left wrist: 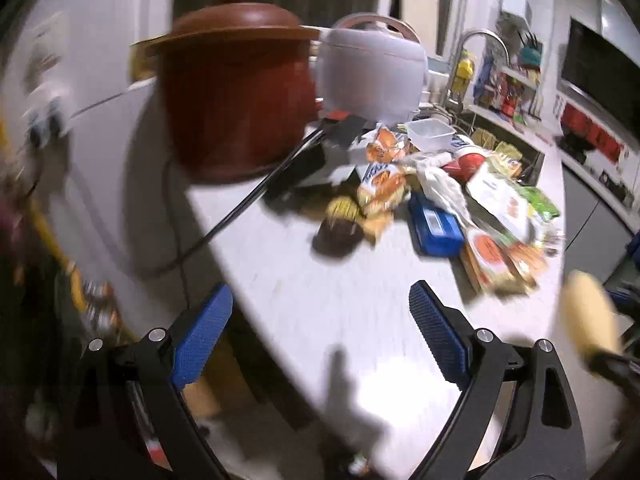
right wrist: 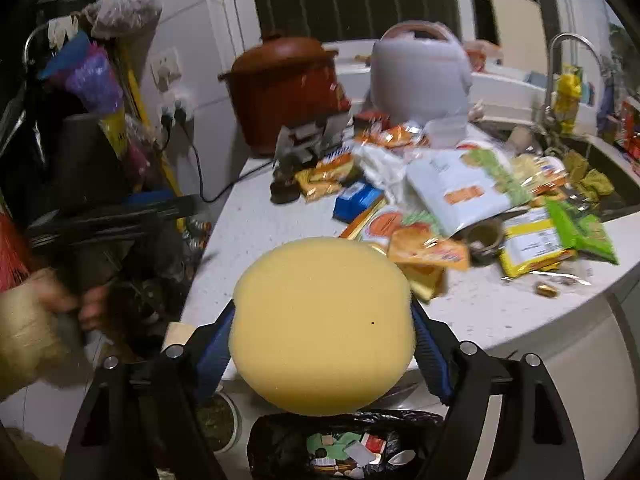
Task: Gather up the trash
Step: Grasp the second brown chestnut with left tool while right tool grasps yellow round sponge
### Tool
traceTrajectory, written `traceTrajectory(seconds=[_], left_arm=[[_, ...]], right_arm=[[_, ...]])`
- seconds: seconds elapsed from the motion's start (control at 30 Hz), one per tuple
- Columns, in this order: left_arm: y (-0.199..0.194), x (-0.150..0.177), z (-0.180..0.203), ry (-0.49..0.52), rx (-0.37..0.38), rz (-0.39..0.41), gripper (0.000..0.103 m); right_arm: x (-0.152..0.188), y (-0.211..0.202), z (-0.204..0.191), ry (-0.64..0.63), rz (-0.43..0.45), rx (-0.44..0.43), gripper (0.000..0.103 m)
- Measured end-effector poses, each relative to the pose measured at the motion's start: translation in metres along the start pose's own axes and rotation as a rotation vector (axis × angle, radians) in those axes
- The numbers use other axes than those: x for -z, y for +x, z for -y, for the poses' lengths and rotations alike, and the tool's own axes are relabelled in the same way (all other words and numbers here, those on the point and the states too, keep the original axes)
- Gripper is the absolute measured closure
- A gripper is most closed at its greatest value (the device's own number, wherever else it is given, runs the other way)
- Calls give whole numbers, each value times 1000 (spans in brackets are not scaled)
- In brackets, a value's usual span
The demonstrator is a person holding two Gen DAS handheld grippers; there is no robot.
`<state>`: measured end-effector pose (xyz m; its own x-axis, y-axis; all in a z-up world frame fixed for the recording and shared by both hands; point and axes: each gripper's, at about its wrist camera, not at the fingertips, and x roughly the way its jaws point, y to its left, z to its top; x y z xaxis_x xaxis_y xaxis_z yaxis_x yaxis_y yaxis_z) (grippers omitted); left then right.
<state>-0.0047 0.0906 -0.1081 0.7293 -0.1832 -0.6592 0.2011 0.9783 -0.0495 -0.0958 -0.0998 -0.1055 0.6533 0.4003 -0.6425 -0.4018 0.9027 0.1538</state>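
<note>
Your right gripper [right wrist: 322,344] is clamped on a round yellow sponge [right wrist: 324,326], the blue pads [right wrist: 214,350] pressing into its sides; it hangs off the front edge of the worktop [right wrist: 472,312], directly above the bin [right wrist: 344,446] lined with a black bag that already holds scraps of packaging. Your left gripper [left wrist: 320,332] has its jaws spread apart with nothing between them, pointed down over the front left corner of the worktop [left wrist: 304,304]; that view is blurred. The trash you are after, a heap of snack wrappers [right wrist: 452,196] in orange, white, green and yellow, lies across the middle of the worktop and runs to its right edge by the sink [right wrist: 592,160], with a blue packet [right wrist: 358,200] at the near left of the heap. Behind the heap, at the back left of the worktop, a brown lidded pot [right wrist: 284,92] stands beside a white rice cooker [right wrist: 420,76], and a clear plastic tub [left wrist: 430,134] sits just in front of the cooker. A small gold-wrapped piece [right wrist: 547,289] lies alone near the front right edge. At the left of the right wrist view your hand [right wrist: 68,308] grips the left tool's handle.
</note>
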Motion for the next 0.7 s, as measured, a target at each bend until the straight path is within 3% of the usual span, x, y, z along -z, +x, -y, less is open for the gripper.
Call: traceTrajectory(seconds=[0.17,0.4,0.5,0.57,0.7], left_arm=[[69,-21,4,73,-3,-81,15],[98,-32,10,111,-11,-131,16],[100,-34,8,93,19,-143,36],[99,-33,8,95,36,-143,62],[94,-30,9,88,41,-148,62]], right_arm=[[3,-14,4,35,20,44,24],[10,-15,11,74,13,53,24],[9,-13,13,78,13,54,24],[8,-13,13,78,12,52,23],[4,-10,13,71,12,39,23]])
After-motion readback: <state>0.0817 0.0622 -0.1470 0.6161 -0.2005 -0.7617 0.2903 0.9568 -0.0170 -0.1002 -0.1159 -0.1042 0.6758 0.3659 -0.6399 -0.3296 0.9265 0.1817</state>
